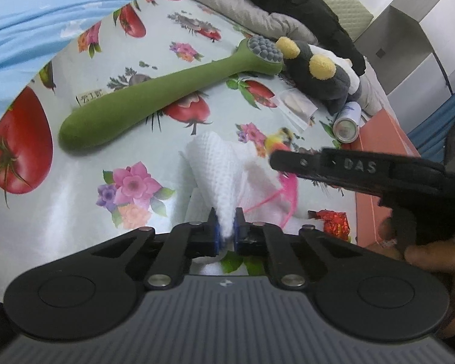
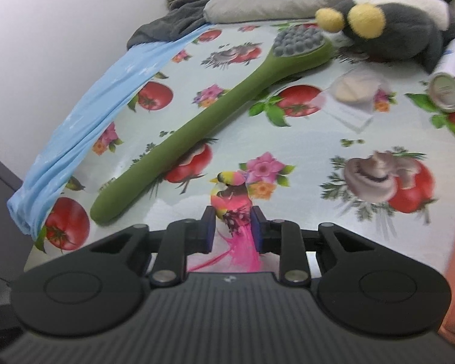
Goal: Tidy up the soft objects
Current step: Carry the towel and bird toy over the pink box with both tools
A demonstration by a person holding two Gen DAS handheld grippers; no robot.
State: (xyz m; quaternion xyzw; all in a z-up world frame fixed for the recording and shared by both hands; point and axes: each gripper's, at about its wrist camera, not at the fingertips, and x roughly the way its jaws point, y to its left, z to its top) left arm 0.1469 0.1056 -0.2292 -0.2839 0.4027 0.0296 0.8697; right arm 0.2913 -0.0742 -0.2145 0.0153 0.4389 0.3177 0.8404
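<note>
My left gripper (image 1: 226, 215) is shut on a pinched fold of a white waffle-weave cloth (image 1: 224, 163), which stands up in a peak from the flowered tablecloth (image 1: 75, 200). A small pink and yellow toy bird (image 2: 230, 194) with long pink tail feathers sits between the blue pads of my right gripper (image 2: 232, 212), which is shut on its body. In the left wrist view the right gripper (image 1: 274, 162) comes in from the right, just beyond the cloth, with the bird (image 1: 277, 141) at its tip. A grey plush toy (image 1: 321, 72) with yellow spots lies at the far side.
A long green massage brush (image 2: 197, 130) lies diagonally across the table. Near the plush are a spray can (image 2: 447, 88) on its side and a clear packet (image 2: 353, 91). A red foil wrapper (image 1: 333, 221) and a salmon box (image 1: 382, 139) are at the right; blue fabric (image 2: 91, 100) drapes the left edge.
</note>
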